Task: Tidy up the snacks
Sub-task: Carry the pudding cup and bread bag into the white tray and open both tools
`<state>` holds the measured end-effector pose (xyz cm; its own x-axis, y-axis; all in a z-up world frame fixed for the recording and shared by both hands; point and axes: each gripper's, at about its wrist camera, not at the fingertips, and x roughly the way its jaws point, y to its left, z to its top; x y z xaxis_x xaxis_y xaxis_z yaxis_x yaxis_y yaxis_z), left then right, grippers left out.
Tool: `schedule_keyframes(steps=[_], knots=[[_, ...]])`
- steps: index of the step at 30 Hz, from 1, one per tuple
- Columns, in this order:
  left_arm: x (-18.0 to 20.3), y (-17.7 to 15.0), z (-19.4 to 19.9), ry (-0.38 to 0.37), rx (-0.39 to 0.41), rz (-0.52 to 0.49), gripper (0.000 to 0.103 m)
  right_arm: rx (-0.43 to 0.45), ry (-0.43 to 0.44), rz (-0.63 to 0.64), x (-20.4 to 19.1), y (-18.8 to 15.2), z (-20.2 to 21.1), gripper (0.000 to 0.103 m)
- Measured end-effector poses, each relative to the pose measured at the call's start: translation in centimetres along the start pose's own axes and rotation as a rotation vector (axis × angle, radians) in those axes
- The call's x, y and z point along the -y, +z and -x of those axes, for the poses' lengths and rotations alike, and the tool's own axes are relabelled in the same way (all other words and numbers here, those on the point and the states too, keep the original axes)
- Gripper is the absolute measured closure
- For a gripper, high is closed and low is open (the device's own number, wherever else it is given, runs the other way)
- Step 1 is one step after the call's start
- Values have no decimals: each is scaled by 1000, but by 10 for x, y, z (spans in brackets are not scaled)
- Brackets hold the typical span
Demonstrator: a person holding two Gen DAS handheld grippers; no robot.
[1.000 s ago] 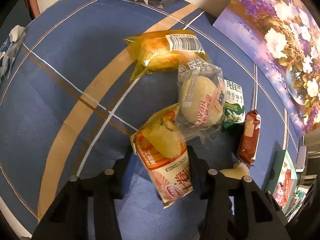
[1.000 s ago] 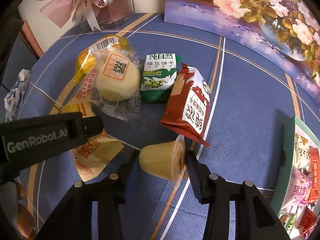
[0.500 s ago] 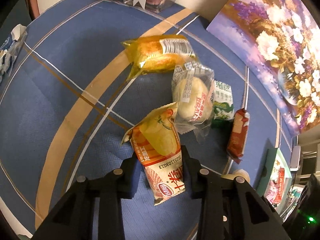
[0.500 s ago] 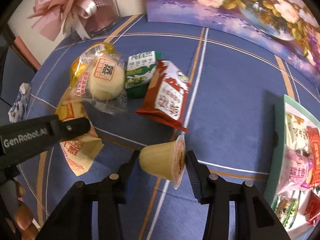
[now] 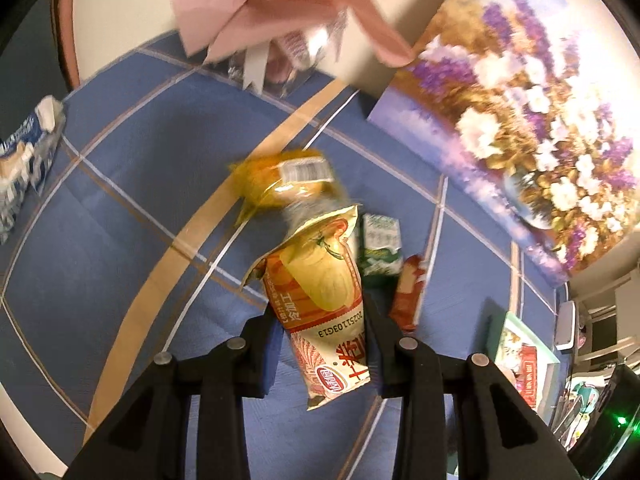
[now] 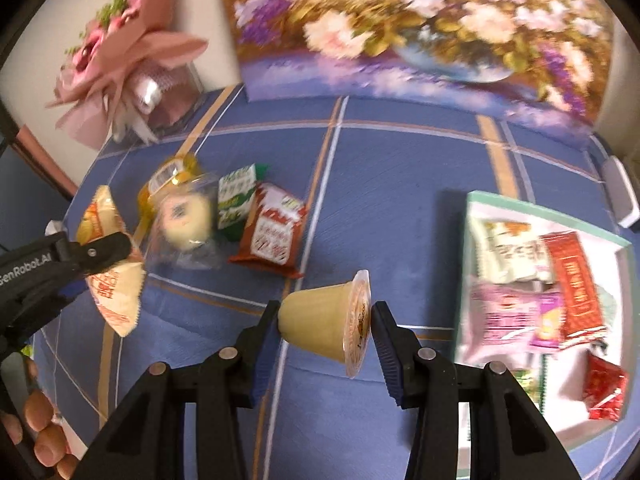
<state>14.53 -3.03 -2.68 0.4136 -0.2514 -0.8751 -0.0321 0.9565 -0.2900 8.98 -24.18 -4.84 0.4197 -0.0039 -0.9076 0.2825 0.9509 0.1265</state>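
My left gripper (image 5: 320, 320) is shut on an orange and yellow snack packet (image 5: 324, 300) and holds it above the blue tablecloth; the packet also shows in the right wrist view (image 6: 108, 264). My right gripper (image 6: 324, 320) is shut on a yellow pudding cup (image 6: 328, 324), held on its side above the cloth. On the cloth lie a yellow bun packet (image 6: 168, 176), a clear-wrapped round cake (image 6: 184, 220), a green biscuit pack (image 6: 236, 200) and a red packet (image 6: 272, 236). A white tray (image 6: 472, 248) with several snacks sits at the right.
A flower painting (image 6: 400, 28) leans at the back of the table. A pink bouquet (image 6: 128, 64) stands at the back left. A blue and white pack (image 5: 24, 160) lies at the far left edge. A white device (image 6: 620, 196) lies behind the tray.
Both grippers have risen with their loads. The snack packet has lifted off the cloth. The pudding cup has moved up and right, toward the tray.
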Motion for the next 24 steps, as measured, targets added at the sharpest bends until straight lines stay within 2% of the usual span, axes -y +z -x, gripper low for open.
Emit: schedule_keyframes(steps=[6,13,24], knots=[[24,3,13,-19,52,-48,66,35,-27,-56,30,0,23,55],[65,-6,27,-37,94,-154,66,66,-62,-133,65,-1,40,55],[151,-43,17,-99,60,-366,66,68,-169,-319,150,-12,52,55]])
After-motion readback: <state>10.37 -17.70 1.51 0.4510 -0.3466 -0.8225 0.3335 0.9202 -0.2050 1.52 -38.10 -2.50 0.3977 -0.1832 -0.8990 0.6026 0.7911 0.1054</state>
